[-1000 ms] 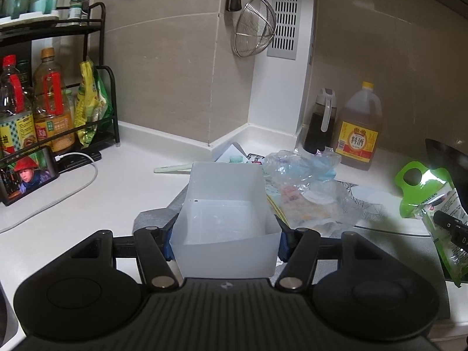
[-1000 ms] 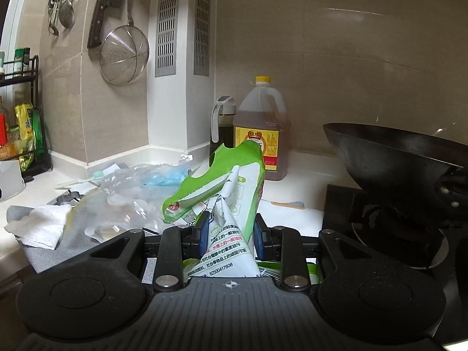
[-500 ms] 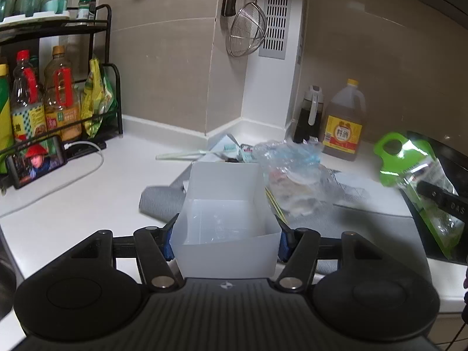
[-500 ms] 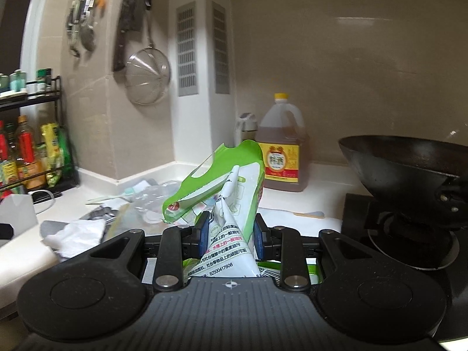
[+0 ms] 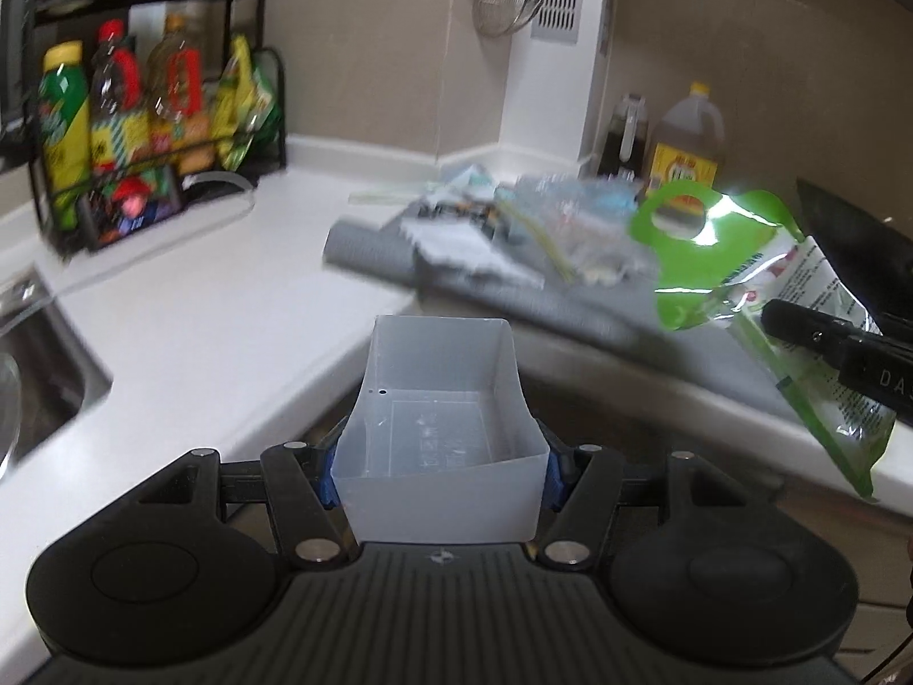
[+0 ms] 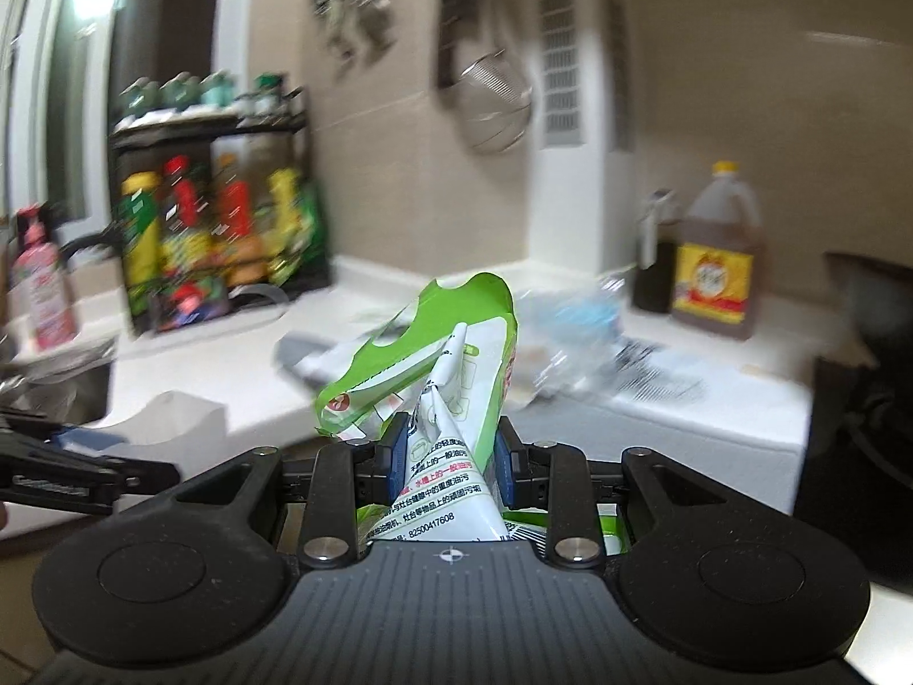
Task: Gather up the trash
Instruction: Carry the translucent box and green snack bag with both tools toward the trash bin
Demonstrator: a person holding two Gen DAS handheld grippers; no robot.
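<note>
Left gripper (image 5: 439, 476): clamped on white plastic box (image 5: 438, 439), off the counter (image 5: 228, 319) edge.
Right gripper (image 6: 451, 451): pinching green-white pouch (image 6: 439, 377).
Left view only: sink (image 5: 51, 377).
Right view only: pink bottle (image 6: 40, 291).

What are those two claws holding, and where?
Left gripper squeezes the white tub by its near side walls; right gripper pinches the green pouch at its crumpled lower part.

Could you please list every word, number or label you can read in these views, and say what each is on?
"8250041760": green and white pouch, in the right tongs.
"DA", cut off by the frame edge: side of the right tongs.
Chinese print on the pouch, oil jug label, rack bottles: too blurred to read.
</note>
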